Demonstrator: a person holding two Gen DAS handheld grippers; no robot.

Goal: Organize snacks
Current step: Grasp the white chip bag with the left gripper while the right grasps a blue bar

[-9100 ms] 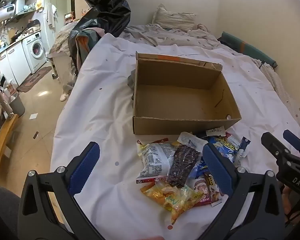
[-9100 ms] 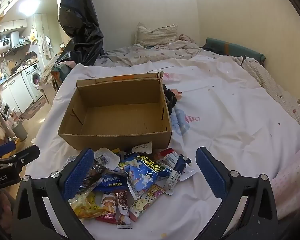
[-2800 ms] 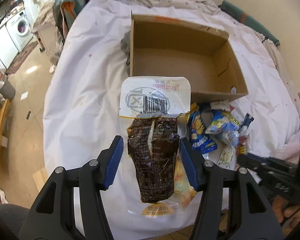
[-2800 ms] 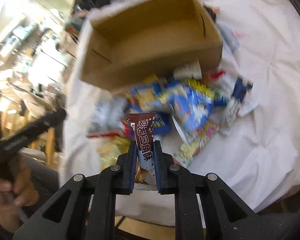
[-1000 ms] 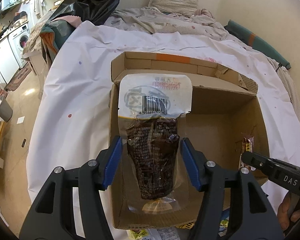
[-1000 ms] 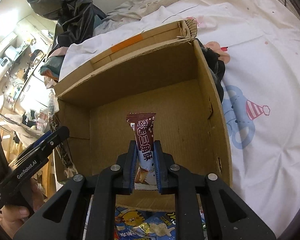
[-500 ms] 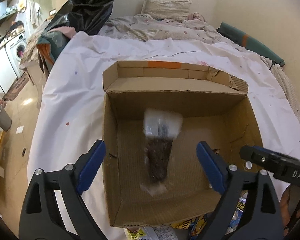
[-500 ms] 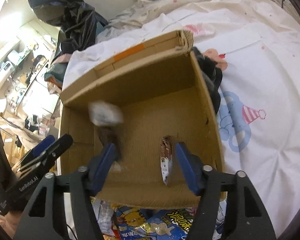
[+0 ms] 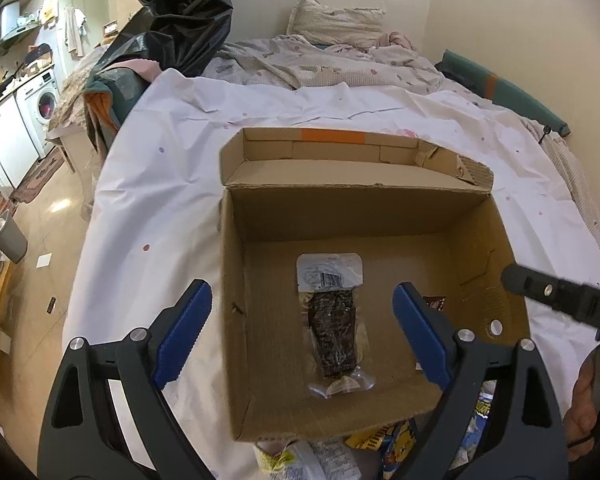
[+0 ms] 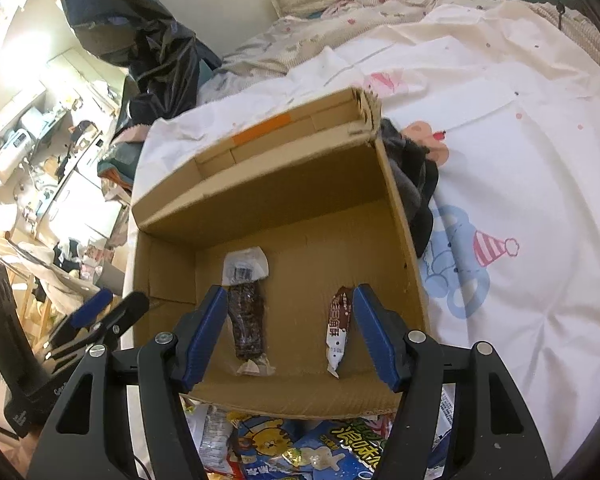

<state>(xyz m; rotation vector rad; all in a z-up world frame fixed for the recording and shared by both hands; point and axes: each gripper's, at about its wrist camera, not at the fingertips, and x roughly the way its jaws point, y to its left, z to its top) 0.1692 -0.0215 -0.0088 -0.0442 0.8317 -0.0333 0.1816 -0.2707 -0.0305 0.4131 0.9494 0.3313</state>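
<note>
Two grippers angle downward over the cardboard box (image 9: 236, 240) on the bed: left gripper (image 9: 300, 332) and right gripper (image 10: 286, 332), jaws open, empty. Dark vacuum pouch (image 9: 334, 332) and chocolate bar (image 10: 337, 328) lie flat inside.

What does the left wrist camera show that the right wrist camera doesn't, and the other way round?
Only the left wrist view shows the washing machine and the open left claw head on. Only the right wrist view shows the whole brown bar wrapper, the dark cloth beside the box, and the open right claw head on. Both show the cardboard box and the dark snack pouch lying flat inside.
</note>
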